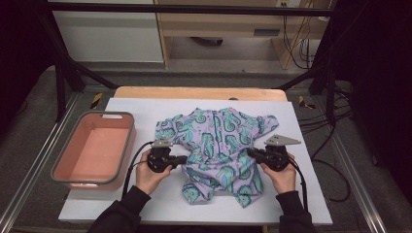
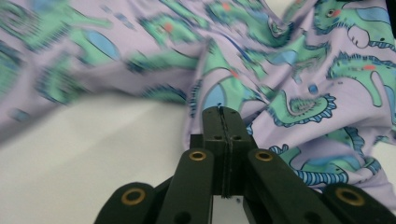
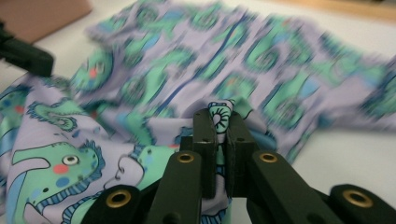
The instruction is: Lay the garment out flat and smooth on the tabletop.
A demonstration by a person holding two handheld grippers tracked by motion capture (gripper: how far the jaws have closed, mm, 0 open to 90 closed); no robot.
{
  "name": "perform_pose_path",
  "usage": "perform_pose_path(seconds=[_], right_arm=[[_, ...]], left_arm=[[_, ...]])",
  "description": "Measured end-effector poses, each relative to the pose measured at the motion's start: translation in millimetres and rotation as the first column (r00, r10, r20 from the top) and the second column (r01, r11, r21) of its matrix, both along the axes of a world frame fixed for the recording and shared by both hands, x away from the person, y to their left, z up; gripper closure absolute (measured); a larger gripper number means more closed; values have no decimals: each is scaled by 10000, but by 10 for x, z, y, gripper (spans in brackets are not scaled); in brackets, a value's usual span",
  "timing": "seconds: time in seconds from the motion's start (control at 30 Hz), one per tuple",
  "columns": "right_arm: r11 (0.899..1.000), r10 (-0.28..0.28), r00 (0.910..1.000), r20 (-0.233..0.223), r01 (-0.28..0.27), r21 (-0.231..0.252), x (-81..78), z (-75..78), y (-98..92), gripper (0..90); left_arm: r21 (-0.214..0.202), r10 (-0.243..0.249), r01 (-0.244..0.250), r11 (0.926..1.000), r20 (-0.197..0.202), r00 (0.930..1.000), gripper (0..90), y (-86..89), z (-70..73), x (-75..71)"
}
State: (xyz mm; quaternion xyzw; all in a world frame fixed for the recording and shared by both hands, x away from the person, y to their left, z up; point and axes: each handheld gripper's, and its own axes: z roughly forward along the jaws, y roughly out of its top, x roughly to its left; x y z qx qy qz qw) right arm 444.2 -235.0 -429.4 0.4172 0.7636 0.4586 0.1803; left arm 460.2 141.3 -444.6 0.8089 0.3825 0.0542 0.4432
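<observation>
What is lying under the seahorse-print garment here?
The seahorse-print garment lies on a white sheet that covers the wooden table. Both grippers pinch its side edges. Anything beneath the fabric's middle is covered, so it cannot be seen.

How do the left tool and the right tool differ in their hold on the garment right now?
The left tool bites the seahorse garment at its left edge; the right tool bites its right edge. In the gripper views, a fold of cloth bulges up between the right tool's jaws, while the left tool's jaws meet tight, cloth only at the tips. Both are shut on the garment at mid-height.
</observation>
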Motion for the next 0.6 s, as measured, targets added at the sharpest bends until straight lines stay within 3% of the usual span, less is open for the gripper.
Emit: perform_pose_path(seconds=[0.1,0.2,0.27,0.3,0.4,0.53,0.6], right_arm=[[9988,-454,9986,259,458,-157,185,-6,44,856],[9967,-705,9975,-88,701,-416,344,-114,111,839],[9944,-813,9961,-352,787,-702,390,-196,146,731],[9933,-865,9954,-413,830,-806,384,-215,158,682],[9964,-643,9977,-224,629,-563,261,-168,142,536],[9995,-303,9994,141,302,77,-24,-36,105,405],[9999,6,9999,167,-9,156,-176,-1,111,388]], left_arm=[[225,325,-325,9992,-12,9995,897,15,-24,146],[349,642,-632,9974,-263,9976,897,27,-120,257],[399,661,-635,9972,-680,9955,892,32,-180,280],[409,674,-649,9971,-616,9958,869,34,-191,262],[46,563,-562,9984,-440,9974,720,64,-158,167],[-307,430,-433,9986,-123,9990,385,66,-58,-8],[-357,125,-123,9993,64,9999,337,23,-13,-121]])
